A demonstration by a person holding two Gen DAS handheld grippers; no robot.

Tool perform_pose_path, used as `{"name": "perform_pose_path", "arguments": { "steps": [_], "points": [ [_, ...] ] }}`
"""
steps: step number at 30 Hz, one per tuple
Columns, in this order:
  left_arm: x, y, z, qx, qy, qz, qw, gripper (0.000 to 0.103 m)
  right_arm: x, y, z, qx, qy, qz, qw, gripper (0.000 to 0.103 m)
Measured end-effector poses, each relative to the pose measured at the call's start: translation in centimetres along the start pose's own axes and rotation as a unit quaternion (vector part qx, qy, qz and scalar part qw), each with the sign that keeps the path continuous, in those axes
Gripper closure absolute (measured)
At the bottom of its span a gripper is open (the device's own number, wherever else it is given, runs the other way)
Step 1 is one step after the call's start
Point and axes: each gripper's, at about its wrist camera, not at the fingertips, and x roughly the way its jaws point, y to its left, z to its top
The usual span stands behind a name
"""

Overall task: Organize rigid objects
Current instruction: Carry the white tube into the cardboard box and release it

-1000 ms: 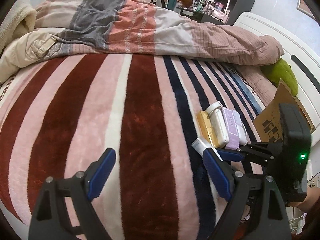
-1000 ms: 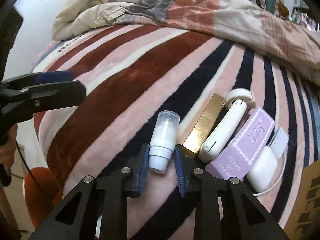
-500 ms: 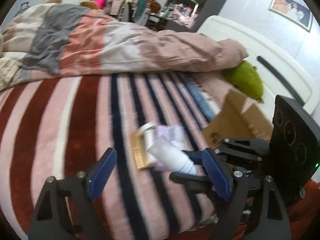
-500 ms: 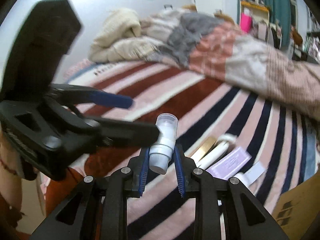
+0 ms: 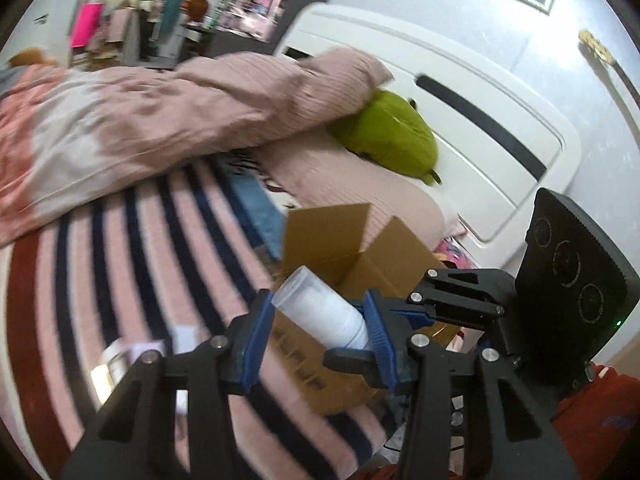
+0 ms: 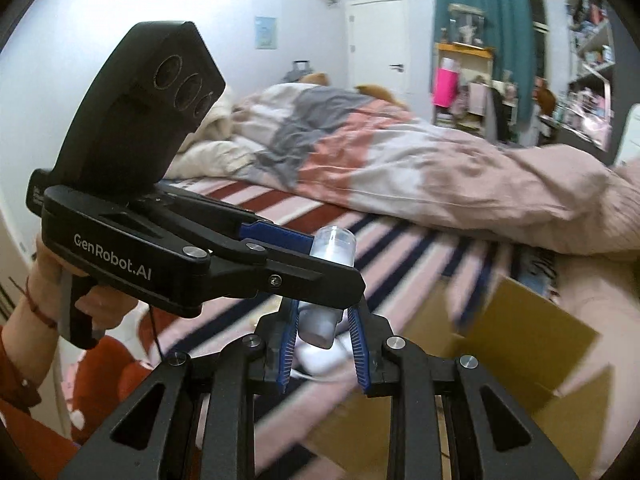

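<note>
The white bottle [image 5: 320, 312] is held in the air above the striped blanket [image 5: 120, 260], long axis tilted, clear cap up and away. The right gripper [image 6: 323, 336] clamps its lower end; the left gripper [image 5: 316, 332] is closing around its body. Just beyond stands an open cardboard box [image 5: 384, 256], its contents hidden.

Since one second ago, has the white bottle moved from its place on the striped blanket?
Yes. The white bottle was lying on the striped blanket beside the gold box; now it is lifted off it, between both grippers, nearer the cardboard box.
</note>
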Motion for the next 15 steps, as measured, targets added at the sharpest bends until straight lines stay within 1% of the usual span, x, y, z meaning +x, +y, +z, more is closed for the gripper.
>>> {"name": "perform_pose_path", "arguments": {
  "steps": [4,7,10,13,15],
  "points": [
    [4.5,-2.4,1.9,0.018,0.046,-0.003,0.9988,0.06,-1.4,-3.6,-1.3,0.032,0.023,-0.028,0.999,0.083],
    [7.1,-3.3,2.3,0.024,0.078,0.002,0.9967,0.06,-1.5,-5.6,-2.3,0.055,0.046,-0.043,0.996,0.083],
    [8.5,-3.6,2.5,0.025,0.099,0.004,0.9948,0.06,-1.4,-6.8,-3.1,0.065,0.07,-0.056,0.994,0.083],
    [8.9,-3.8,2.6,0.027,0.11,0.013,0.9934,0.06,-1.2,-7.5,-3.3,0.074,0.086,-0.054,0.992,0.083],
    [8.8,-3.7,2.6,0.026,0.111,0.017,0.9933,0.053,-1.0,-7.7,-3.4,0.077,0.095,-0.056,0.991,0.082]
  ]
}}
